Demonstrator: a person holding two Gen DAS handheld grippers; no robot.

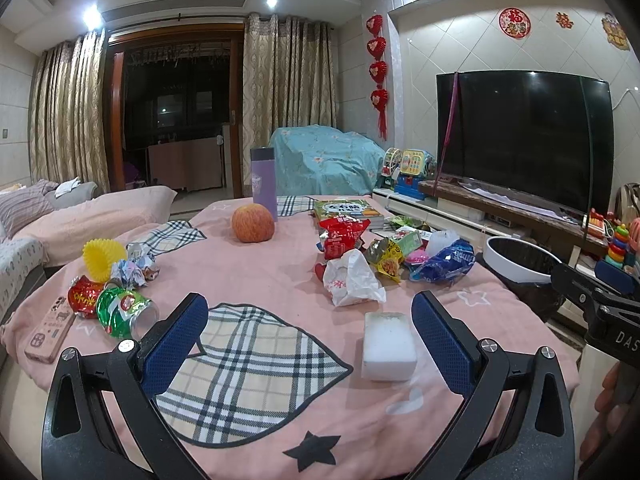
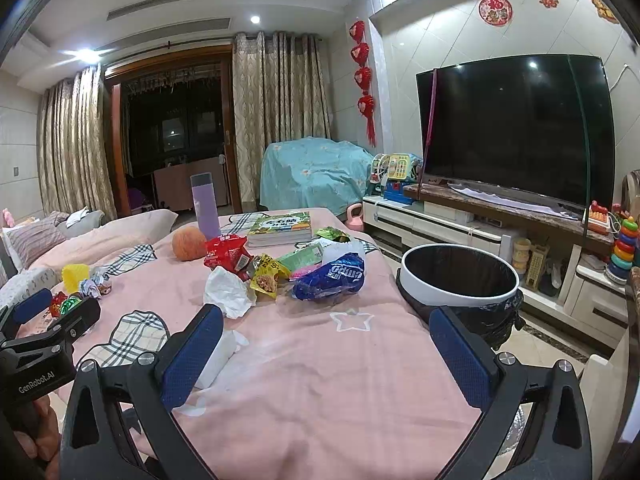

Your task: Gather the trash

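Left wrist: left claw gapes wide, level above pink tablecloth

The room was lit evenly and fairly brightly from above by round recessed ceiling spotlights, which bloomed into white flares in both views. The dark glass balcony door showed night outside. Small glints of those lamps sat on the large black television screen. Shadows on the pink-covered tabletop were soft and short. Both fisheye views bent the walls and curtains strongly toward the edges, with black vignetting in the corners. Focus was reasonably sharp throughout, with mild colour noise.
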